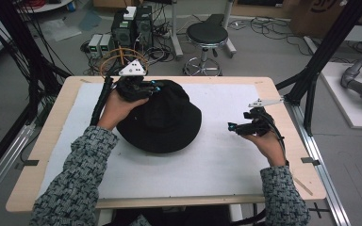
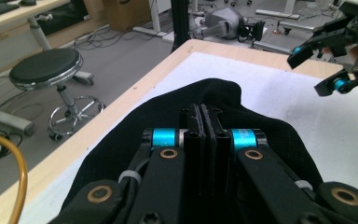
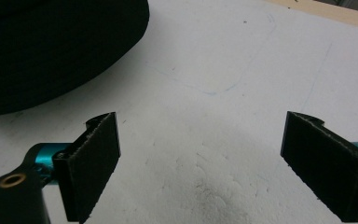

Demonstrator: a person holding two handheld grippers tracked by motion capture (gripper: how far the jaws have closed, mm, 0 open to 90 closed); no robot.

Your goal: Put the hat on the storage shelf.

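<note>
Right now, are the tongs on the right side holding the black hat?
No, the right tongs stand wide open over the white mat, apart from the hat.

A black bucket hat point(image 1: 162, 120) of soft cloth lies on the white mat, left of centre. Its wide brim spreads flat toward the near side. The far-left edge is bunched upward.

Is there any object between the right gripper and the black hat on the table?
Nothing visible does. The right gripper is open, and bare white mat lies between it and the black hat.
</note>
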